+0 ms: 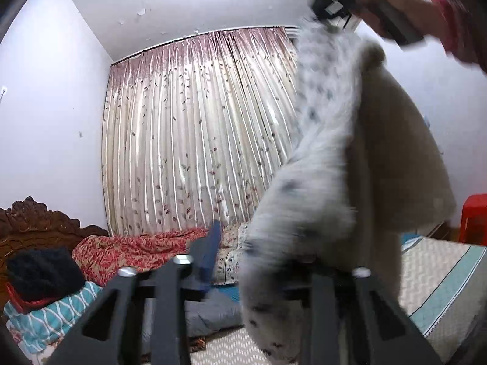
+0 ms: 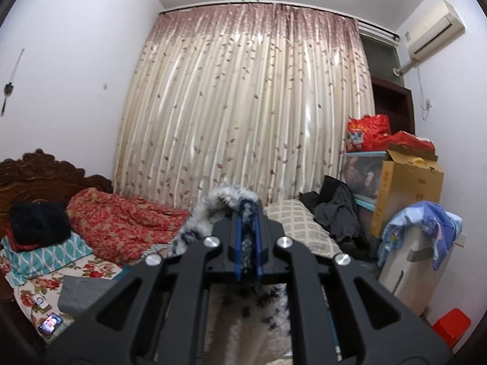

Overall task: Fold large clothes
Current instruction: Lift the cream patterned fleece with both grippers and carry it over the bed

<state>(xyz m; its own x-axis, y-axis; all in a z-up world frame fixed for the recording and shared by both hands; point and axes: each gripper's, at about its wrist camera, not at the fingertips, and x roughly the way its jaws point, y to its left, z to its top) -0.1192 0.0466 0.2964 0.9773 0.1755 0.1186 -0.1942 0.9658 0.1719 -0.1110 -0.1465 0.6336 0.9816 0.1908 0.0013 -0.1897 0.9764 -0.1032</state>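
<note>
Your right gripper is squeezed tight on the fluffy white coat with dark spots; the fur sits pinched between its two blue fingers, and more of the coat hangs down under it at 6 o'clock. In your left camera, that same right gripper shows up high at 1 o'clock, holding the top of the coat, which hangs down in a long blurry drape to 5 o'clock. Your left gripper has one blue finger showing near the middle, at 6 o'clock. The coat covers the other side, so you cannot tell if the left one is holding anything or how wide it is. Behind it all hangs the curtain at 12 o'clock. The bed lies at 8 o'clock, with a red quilt bunched on it. A yellow box stands at 3 o'clock in the right camera.
</note>
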